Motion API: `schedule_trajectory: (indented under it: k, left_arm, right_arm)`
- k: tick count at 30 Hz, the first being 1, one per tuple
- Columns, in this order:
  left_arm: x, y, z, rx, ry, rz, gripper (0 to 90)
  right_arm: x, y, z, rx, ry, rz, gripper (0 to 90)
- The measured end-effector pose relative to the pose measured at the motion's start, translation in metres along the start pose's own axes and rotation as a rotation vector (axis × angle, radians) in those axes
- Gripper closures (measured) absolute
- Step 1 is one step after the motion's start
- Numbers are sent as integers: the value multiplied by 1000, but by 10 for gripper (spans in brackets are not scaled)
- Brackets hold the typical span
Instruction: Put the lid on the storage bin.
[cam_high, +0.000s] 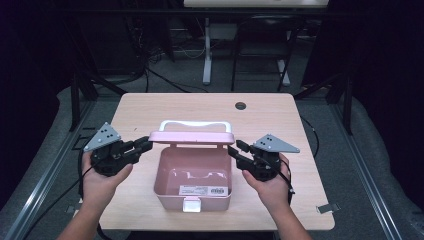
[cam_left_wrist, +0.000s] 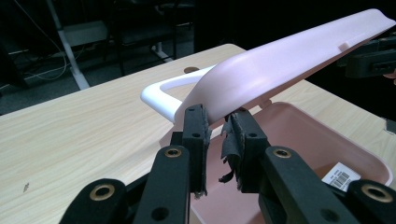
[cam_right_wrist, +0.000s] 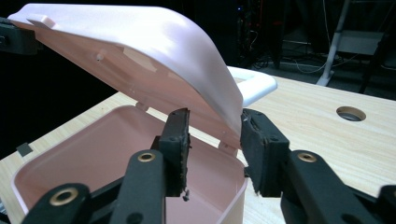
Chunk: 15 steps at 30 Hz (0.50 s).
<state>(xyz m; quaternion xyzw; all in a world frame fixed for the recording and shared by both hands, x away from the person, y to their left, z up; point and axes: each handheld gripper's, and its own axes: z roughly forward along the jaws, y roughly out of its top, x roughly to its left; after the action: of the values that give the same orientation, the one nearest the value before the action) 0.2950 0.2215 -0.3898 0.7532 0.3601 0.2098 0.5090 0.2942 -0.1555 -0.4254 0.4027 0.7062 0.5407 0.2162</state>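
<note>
The pink storage box (cam_high: 194, 176) stood near the front edge of the surface (cam_high: 135, 107), its lid (cam_high: 192, 137) half raised. The left claw (cam_left_wrist: 218, 135) pinched the lid's left edge. The right claw (cam_right_wrist: 212, 140) stood open around the right edge, not pressing. A good lift needed both sides level, I judged.

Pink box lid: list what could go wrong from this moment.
1. The right tongs stand open around the lid edge, so the raised lid hangs on the left tongs alone; it may twist or drop shut.
2. The left tongs pinch only a thin corner edge, a grip that could slip.
3. A falling lid could jolt the pink box near the table's front edge.
</note>
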Motion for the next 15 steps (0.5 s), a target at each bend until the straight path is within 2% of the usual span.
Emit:
schedule_trajectory:
  k: [9,15]
  left_arm:
    - [-1,-7,-2,-8,-14,-12,756]
    - [-4,-9,-3,1,-8,4,756]
  right_arm:
    - [-6,-9,2,40,1,6,555]
    - [-8,-15,2,49,-12,3,539]
